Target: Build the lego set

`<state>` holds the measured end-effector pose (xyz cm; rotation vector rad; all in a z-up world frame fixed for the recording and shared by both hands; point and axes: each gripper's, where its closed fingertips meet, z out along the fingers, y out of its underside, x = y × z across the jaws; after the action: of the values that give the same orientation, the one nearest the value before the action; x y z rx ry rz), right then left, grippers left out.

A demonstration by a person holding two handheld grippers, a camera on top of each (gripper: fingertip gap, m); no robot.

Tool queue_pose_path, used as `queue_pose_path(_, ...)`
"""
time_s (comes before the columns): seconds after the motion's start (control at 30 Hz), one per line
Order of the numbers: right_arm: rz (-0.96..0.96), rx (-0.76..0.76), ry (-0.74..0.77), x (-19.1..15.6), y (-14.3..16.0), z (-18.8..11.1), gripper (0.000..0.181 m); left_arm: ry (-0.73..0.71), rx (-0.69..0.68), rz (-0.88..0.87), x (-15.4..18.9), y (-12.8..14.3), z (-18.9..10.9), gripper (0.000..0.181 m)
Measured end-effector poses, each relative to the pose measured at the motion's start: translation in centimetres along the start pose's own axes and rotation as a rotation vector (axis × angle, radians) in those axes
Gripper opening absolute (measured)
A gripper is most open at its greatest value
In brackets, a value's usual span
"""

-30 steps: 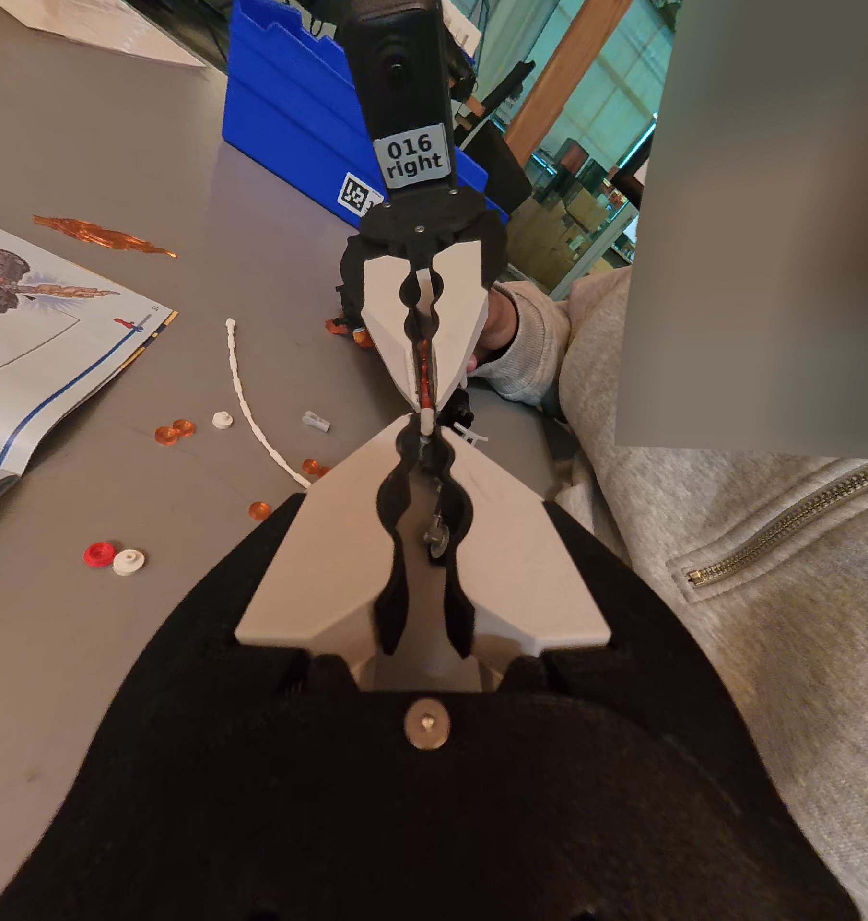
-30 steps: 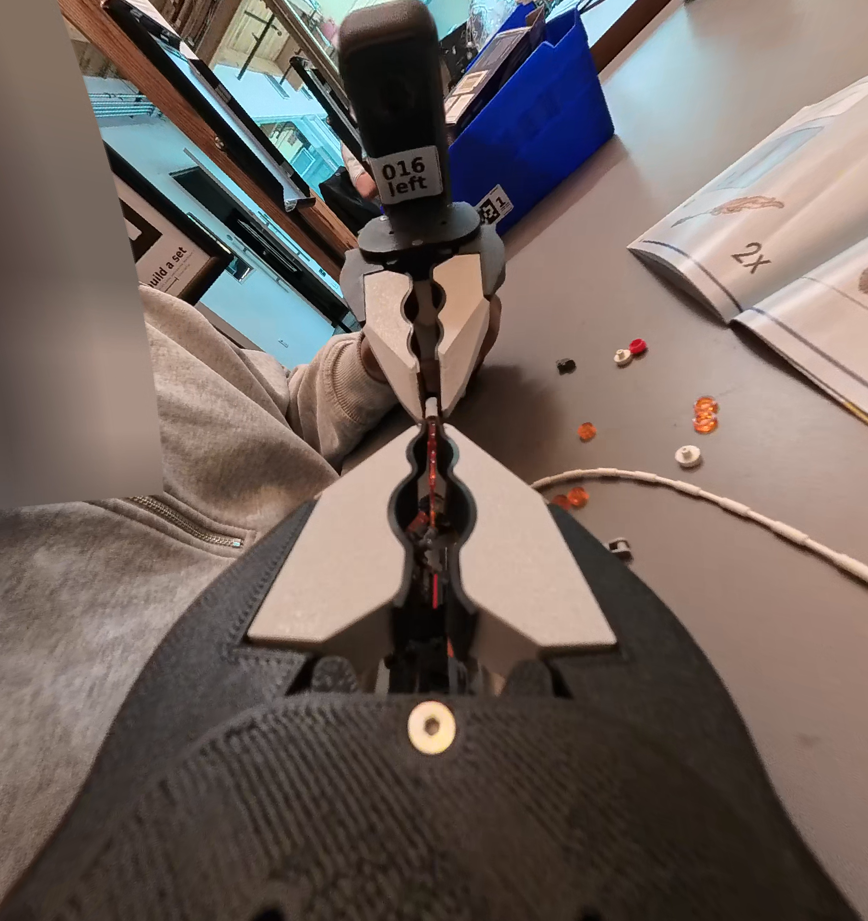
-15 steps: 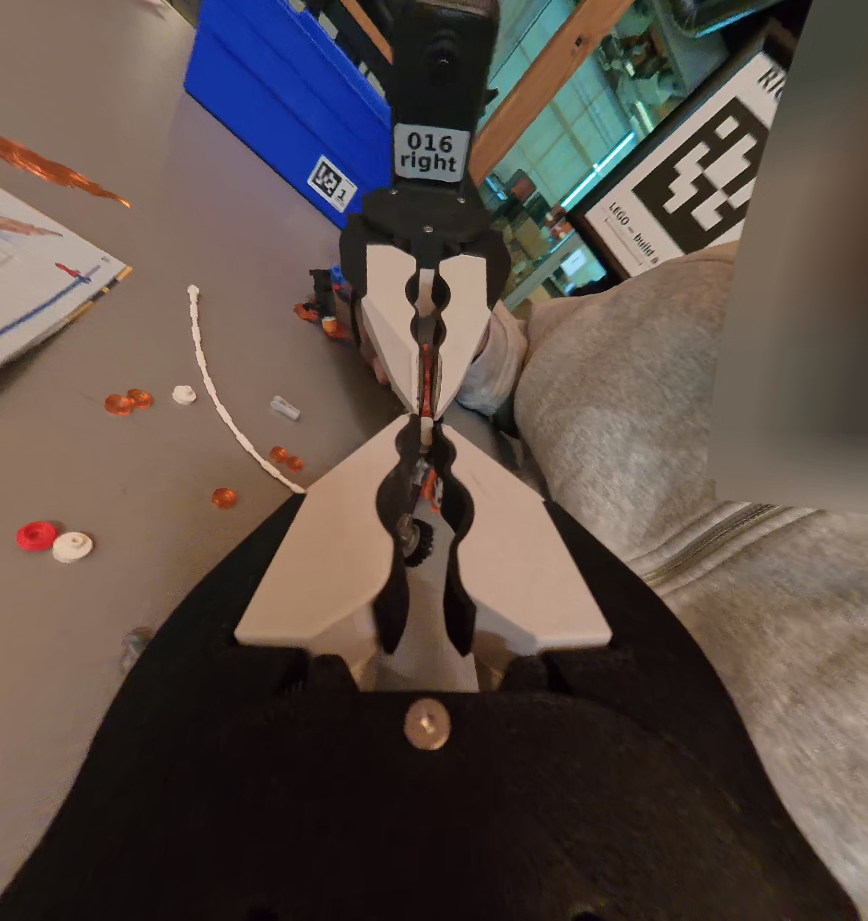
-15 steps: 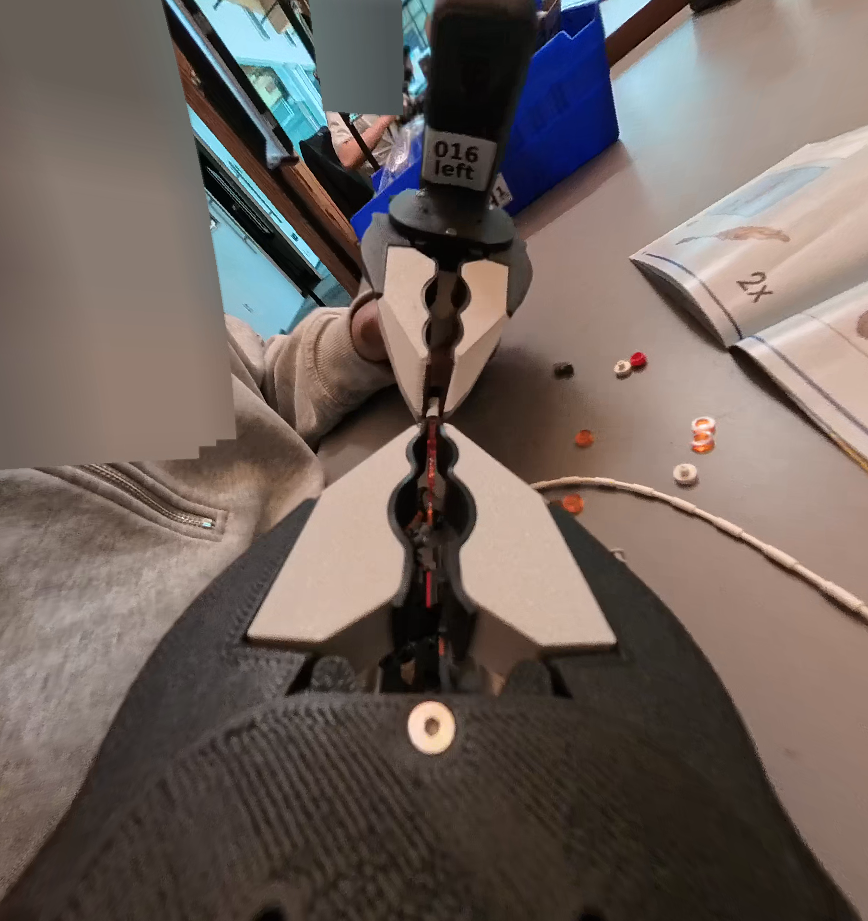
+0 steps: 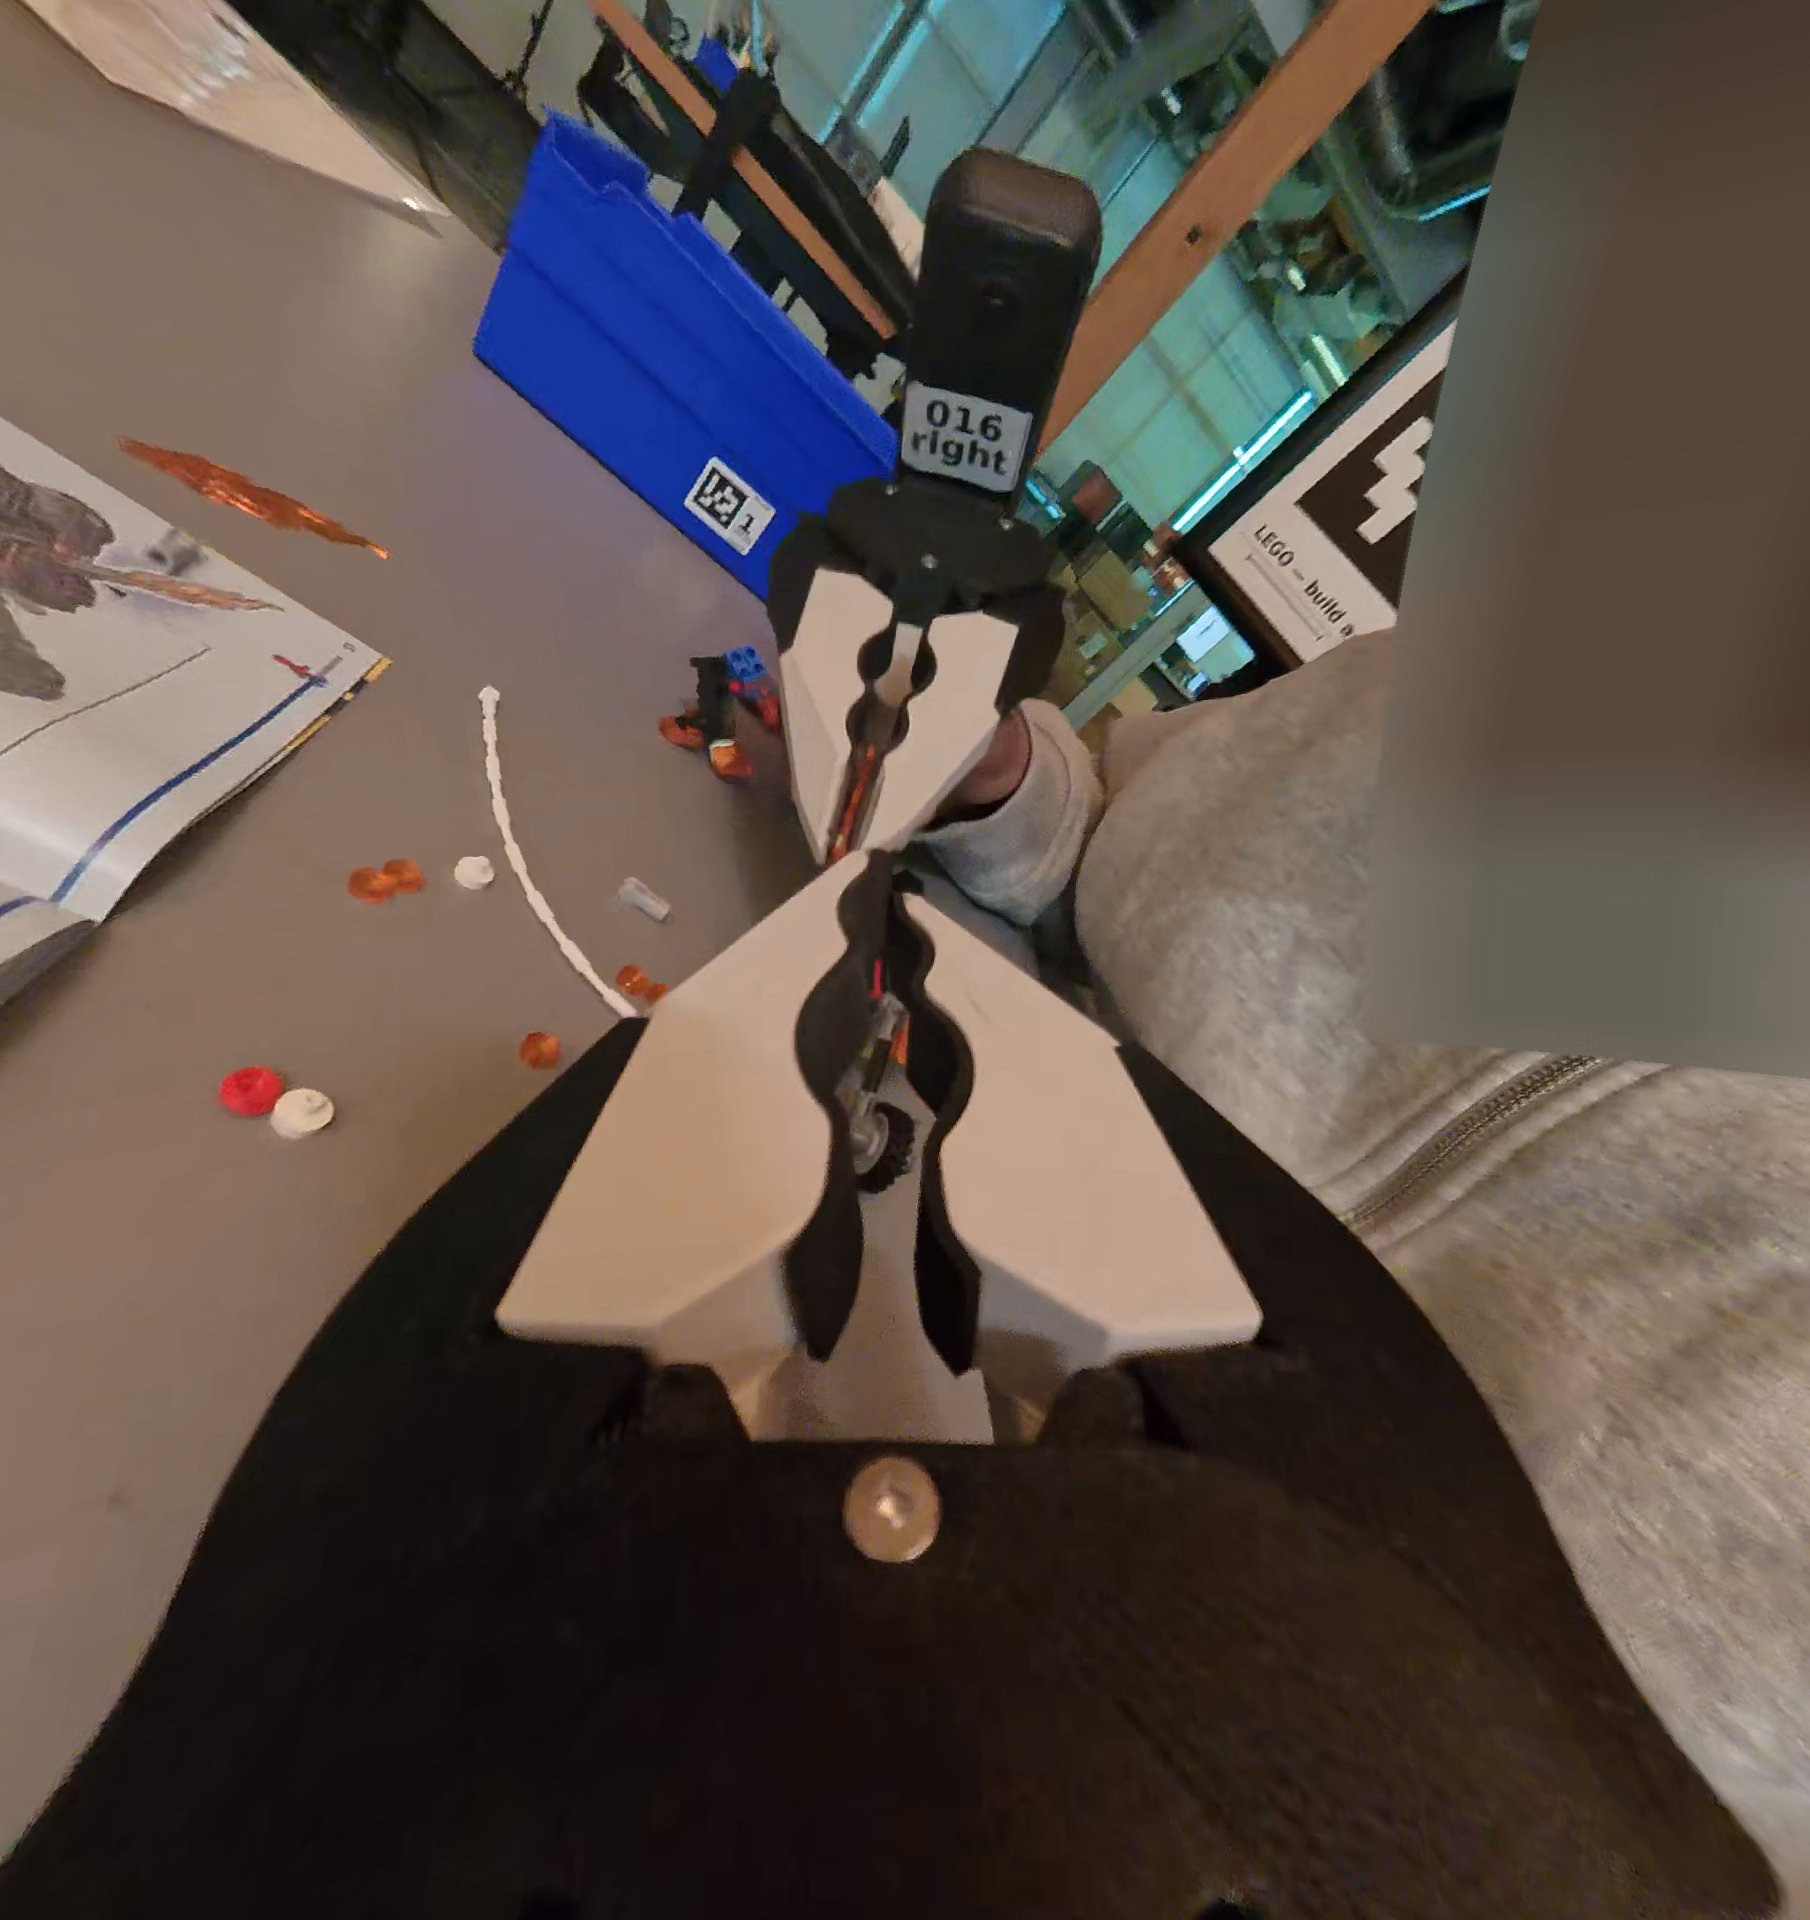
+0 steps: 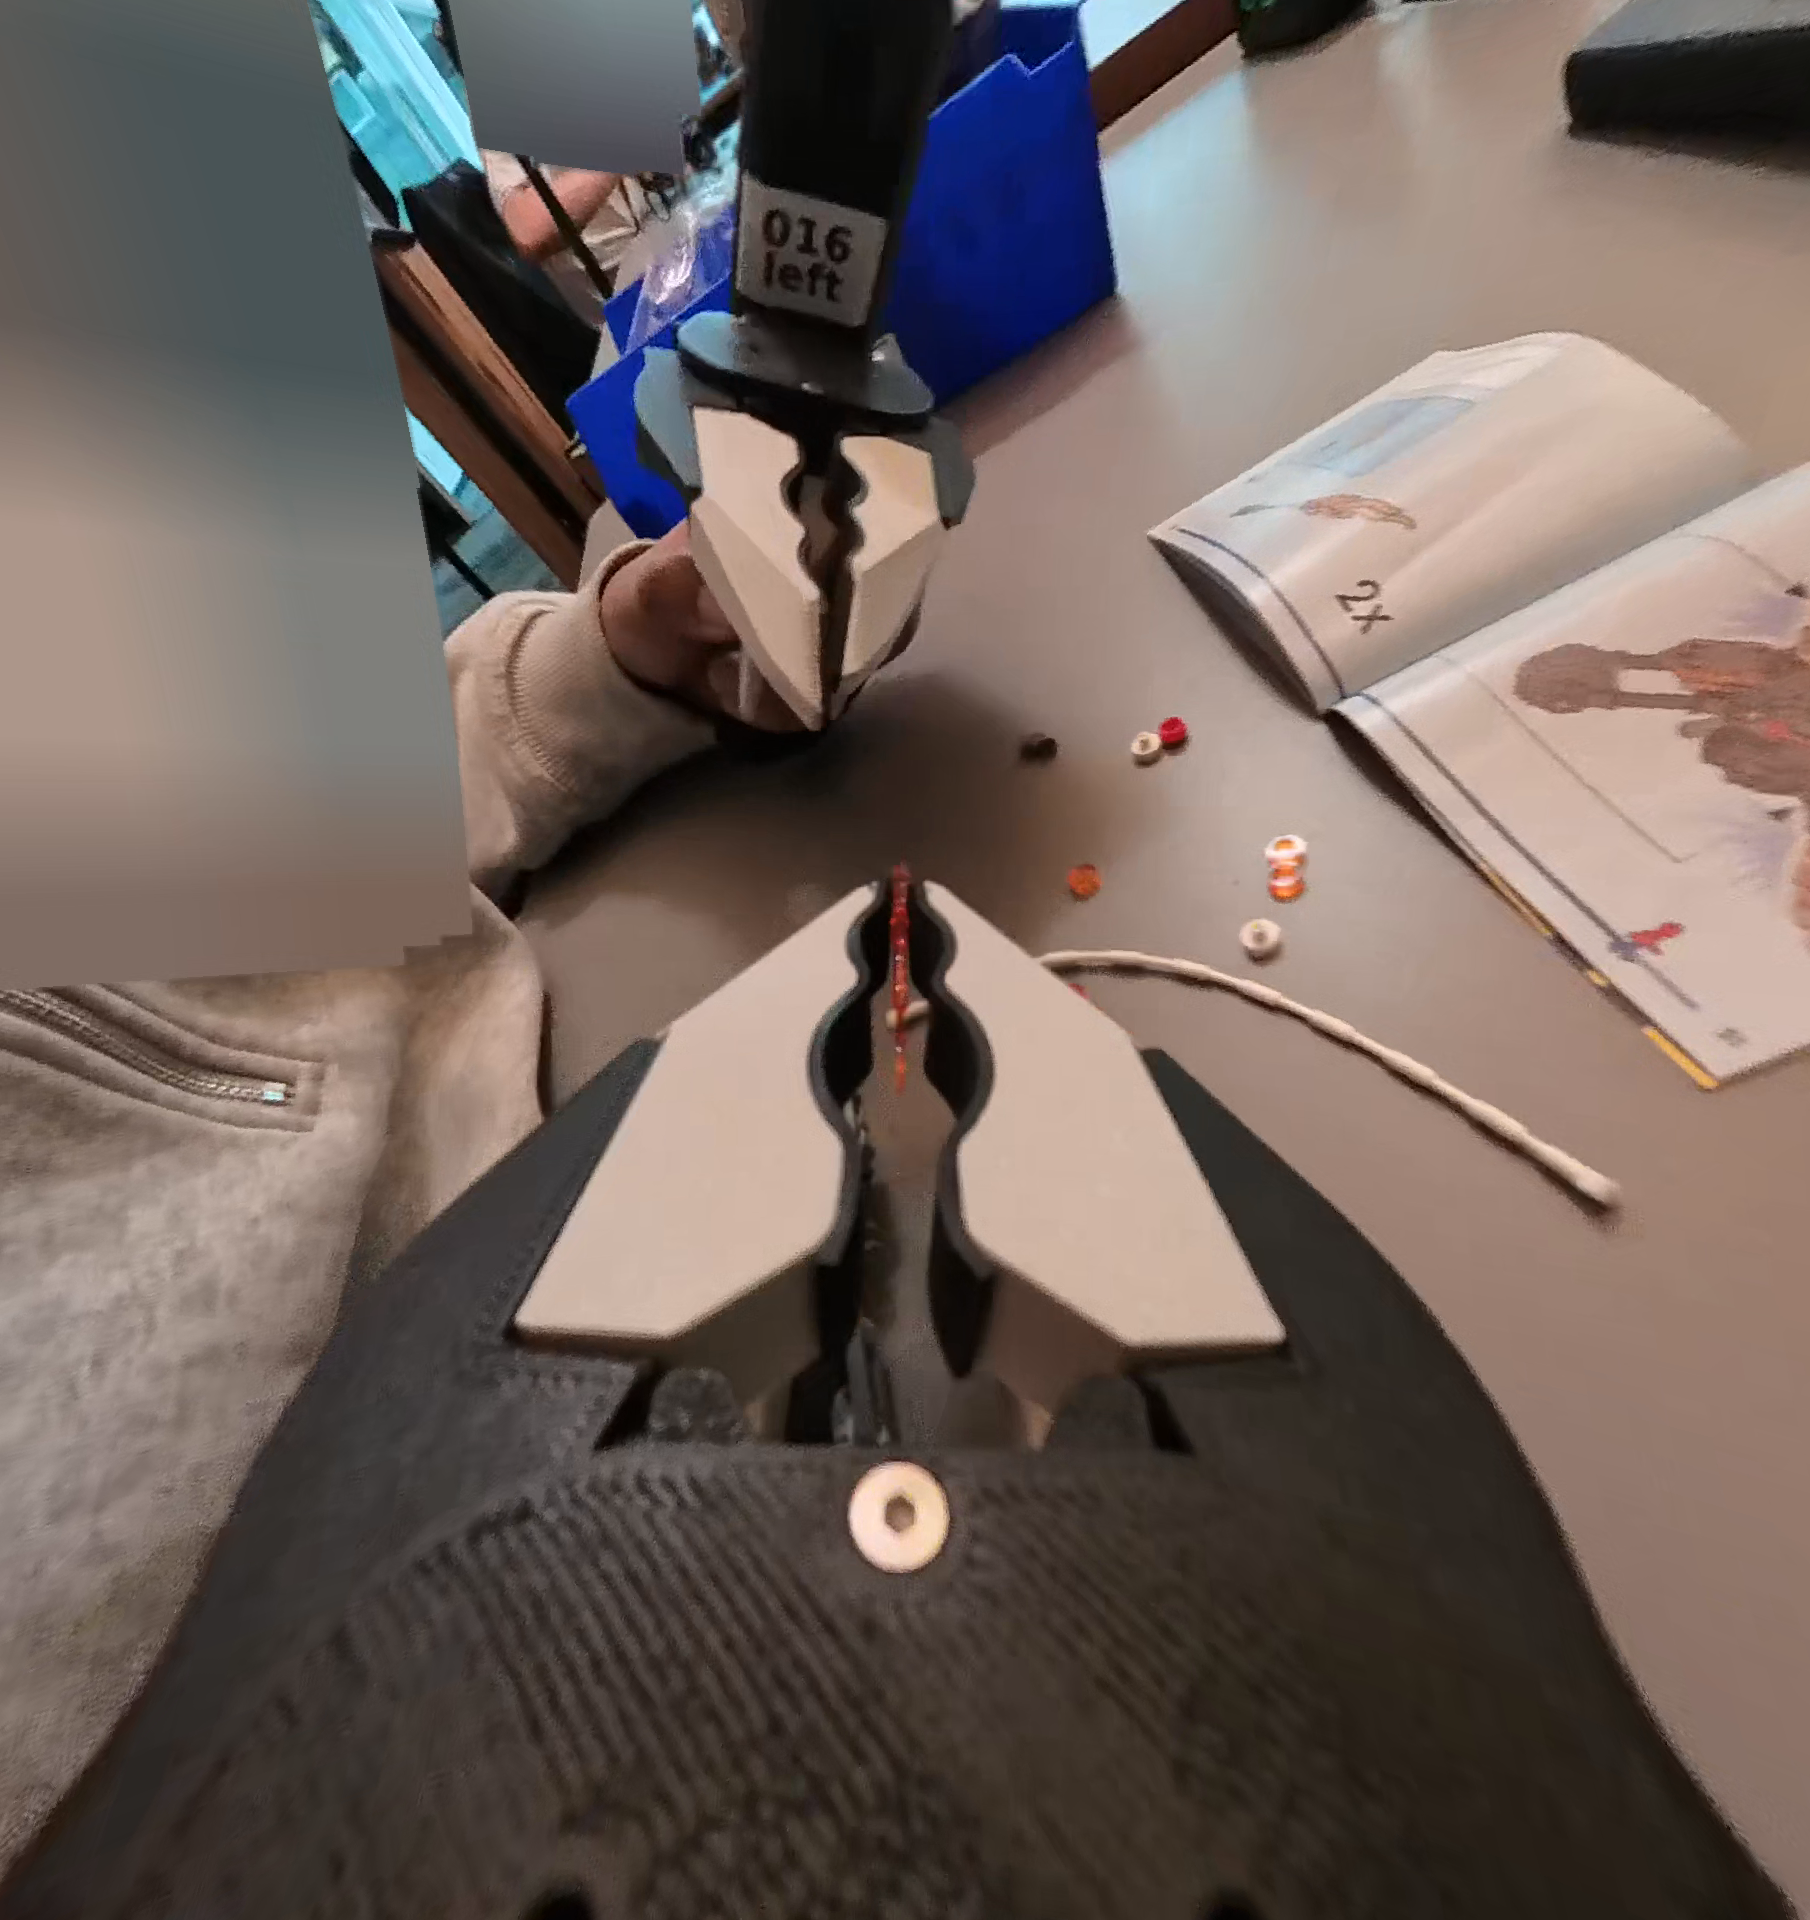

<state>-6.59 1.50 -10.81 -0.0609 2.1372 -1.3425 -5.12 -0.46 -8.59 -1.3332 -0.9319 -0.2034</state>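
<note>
My left gripper (image 5: 875, 868) is shut on a small grey and black lego assembly with a toothed wheel (image 5: 880, 1127), held between its pads. My right gripper (image 6: 899, 883) is shut on a thin translucent orange-red flame piece (image 6: 899, 935) that stands on edge between its fingers. The two grippers face each other tip to tip above the grey table. In the right wrist view the left gripper (image 6: 823, 717) is a short way off, with a gap of table between the tips. In the left wrist view the right gripper (image 5: 849, 847) shows the flame piece (image 5: 859, 774) in its jaws.
An open instruction booklet (image 5: 101, 665) (image 6: 1607, 727) lies on the table. A long white segmented strip (image 5: 527, 862), orange studs (image 5: 381, 881), a red and a white round piece (image 5: 252, 1091), a loose flame piece (image 5: 246, 499) and a small partly built model (image 5: 724, 707) lie nearby. A blue bin (image 5: 652, 353) stands behind. A person in a grey hoodie sits at the table's edge. About 4 cm separates my left fingertips from my right.
The two grippers were pressed tip to tip. Now the left gripper has drawn back and tilted, and a gap shows between the tips. Both stay shut on their pieces.
</note>
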Motion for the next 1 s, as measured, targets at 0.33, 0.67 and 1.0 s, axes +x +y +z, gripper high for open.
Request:
queue_pose_path(0.33,-0.008,0.139,0.013,0.2,-2.6,-2.4,0.000,-0.079,-0.032,0.056,-1.5,0.7,0.4,0.000)
queue_pose_path(0.67,-0.073,0.257,0.147,1.1,-4.8,-5.5,0.000,-0.466,-0.226,0.207,-9.4,-4.6,3.2,0.023)
queue_pose_path(1.0,-0.127,0.348,0.243,1.5,-6.0,-8.4,0.000,-0.600,-0.545,0.302,-16.8,-5.2,7.7,0.023)
